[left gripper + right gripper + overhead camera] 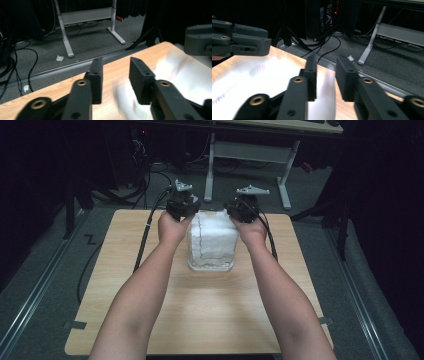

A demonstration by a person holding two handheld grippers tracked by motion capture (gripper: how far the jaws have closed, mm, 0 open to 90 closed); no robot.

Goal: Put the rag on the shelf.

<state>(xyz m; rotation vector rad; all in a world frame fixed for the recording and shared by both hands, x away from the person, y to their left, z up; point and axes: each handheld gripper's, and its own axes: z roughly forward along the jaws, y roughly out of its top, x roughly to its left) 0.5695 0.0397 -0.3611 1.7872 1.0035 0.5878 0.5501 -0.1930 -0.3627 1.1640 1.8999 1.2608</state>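
A clear square container packed with white padding stands on the far middle of the wooden table. My left gripper is held at its top left corner and my right gripper at its top right corner. In the left gripper view the jaws stand apart with a blurred white edge low between them. A pale curved edge runs through the gap of my right gripper in its own view. Each of those two views also takes in the other gripper close by.
The table's far edge lies just past the container. Beyond it are a grey carpet, a white desk frame and loose cables. A cable trails from the left gripper across the table's left side.
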